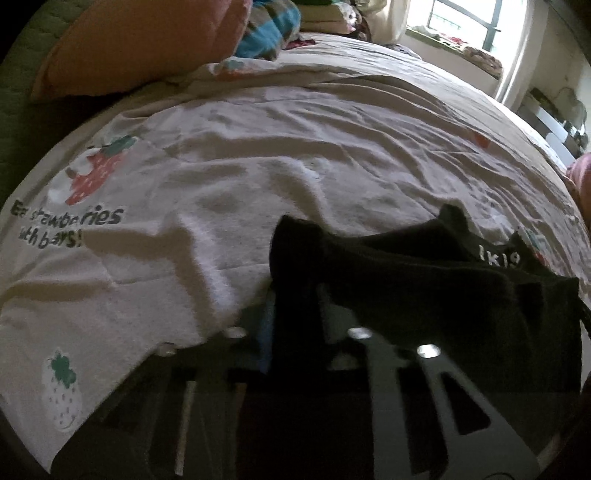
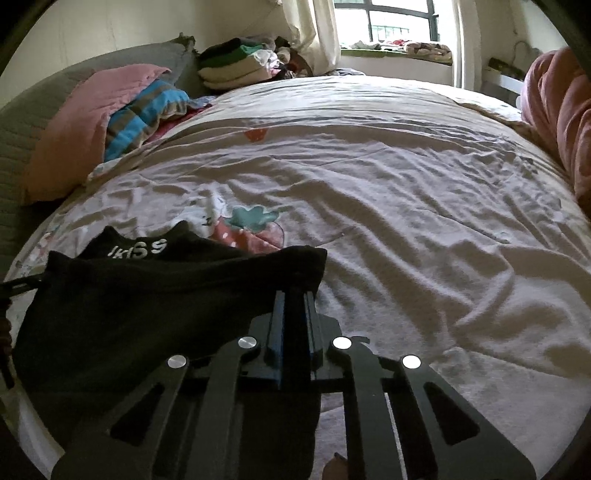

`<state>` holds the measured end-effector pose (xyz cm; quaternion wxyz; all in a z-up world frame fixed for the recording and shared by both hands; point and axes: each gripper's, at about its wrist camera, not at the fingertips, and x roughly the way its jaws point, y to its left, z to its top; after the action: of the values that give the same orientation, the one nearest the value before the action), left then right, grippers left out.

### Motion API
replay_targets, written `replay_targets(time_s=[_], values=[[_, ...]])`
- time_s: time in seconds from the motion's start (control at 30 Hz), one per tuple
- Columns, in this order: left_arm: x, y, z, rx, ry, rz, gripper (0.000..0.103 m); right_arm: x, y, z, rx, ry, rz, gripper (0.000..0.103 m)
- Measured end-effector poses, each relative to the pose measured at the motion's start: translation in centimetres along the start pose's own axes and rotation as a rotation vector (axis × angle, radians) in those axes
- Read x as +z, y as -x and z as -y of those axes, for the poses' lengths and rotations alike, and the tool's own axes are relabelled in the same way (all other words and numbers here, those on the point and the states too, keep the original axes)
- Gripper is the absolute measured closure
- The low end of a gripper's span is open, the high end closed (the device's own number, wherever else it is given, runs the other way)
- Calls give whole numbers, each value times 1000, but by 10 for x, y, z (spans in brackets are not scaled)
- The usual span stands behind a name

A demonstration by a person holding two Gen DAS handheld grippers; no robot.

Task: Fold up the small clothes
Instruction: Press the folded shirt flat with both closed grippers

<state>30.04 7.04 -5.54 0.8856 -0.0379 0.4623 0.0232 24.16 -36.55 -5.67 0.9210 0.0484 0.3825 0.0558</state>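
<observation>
A wide bed fills the room, spread with a rumpled cream quilt point(image 2: 406, 206) printed with strawberries. A pink pillow point(image 2: 77, 129) and a striped blue blanket point(image 2: 144, 110) lie by the headboard, folded clothes point(image 2: 236, 62) are stacked in the far corner, and daylight comes through a barred window point(image 2: 399, 22). Near the edge lies a small black garment point(image 2: 147, 295) with white lettering. The right gripper point(image 2: 295, 295) is clamped on one corner, the left gripper point(image 1: 295, 295) pinches the other.
</observation>
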Motion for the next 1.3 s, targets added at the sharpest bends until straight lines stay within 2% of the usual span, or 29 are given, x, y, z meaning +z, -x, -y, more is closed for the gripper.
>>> replay_targets(time_s=[0.07,0.2,0.37,0.77,1.03,1.13,1.2,1.3], values=[[1,5,3,12,-18,19,99,2,5,3,17,-21,14,96],[10,30,-1,-1,-7,107,99,7,22,9,49,-65,72,97],[26,48,-5,3,4,167,100,14,40,13,72,-109,153,97],[17,9,-21,2,79,100,99,9,18,22,9,-146,94,97],[10,4,-15,28,46,95,97,2,2,23,-25,-155,31,96],[7,8,-14,44,35,105,95,2,5,21,-38,-144,37,89],[6,13,-14,52,32,115,93,2,6,20,-51,-132,41,78],[4,22,-16,53,38,128,91,1,11,21,-53,-137,54,69]])
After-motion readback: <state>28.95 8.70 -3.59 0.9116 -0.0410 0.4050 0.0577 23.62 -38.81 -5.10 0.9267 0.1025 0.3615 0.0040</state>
